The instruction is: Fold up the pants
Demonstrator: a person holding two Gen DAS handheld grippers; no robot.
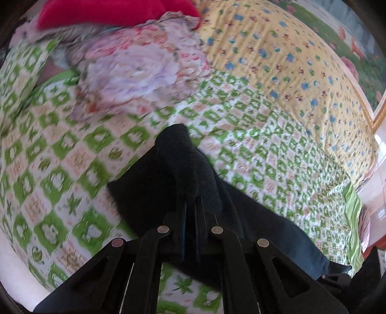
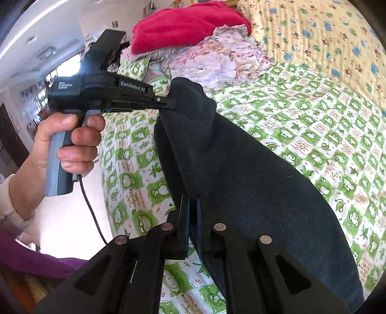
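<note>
Left wrist view: the left gripper (image 1: 191,200) is clenched on a bunched edge of the dark pants (image 1: 183,174), whose fabric rises past the fingertips as a rounded hump and then trails toward the lower right of the frame, where the cloth looks bluish. The pants lie over a green-and-white checked quilt (image 1: 72,169) on a bed; behind it are a yellow printed sheet (image 1: 289,72), a crumpled floral cloth (image 1: 135,72) and a red cloth (image 1: 115,12) at the far side. Much of this view is blurred, so finer detail of the quilt's pattern cannot be read. Right wrist view: the right gripper (image 2: 190,200) is likewise clamped on the pants (image 2: 241,181), pinching an edge between its two fingers. Here the garment's long axis runs diagonally, from a raised end at upper centre, held by the left gripper (image 2: 172,105), down to the lower right corner of the frame, where it lies flat on the quilt (image 2: 301,120). The stretch of edge between the two grippers is lifted off the bed and hangs in a fold. A person's hand (image 2: 67,142) grips the grey handle of the left gripper, with a black cable hanging beneath it; a pale sleeve cuff shows at the wrist. The red cloth (image 2: 188,24) and floral cloth (image 2: 217,58) sit stacked at the far side of the bed, beside the yellow sheet (image 2: 325,36).
</note>
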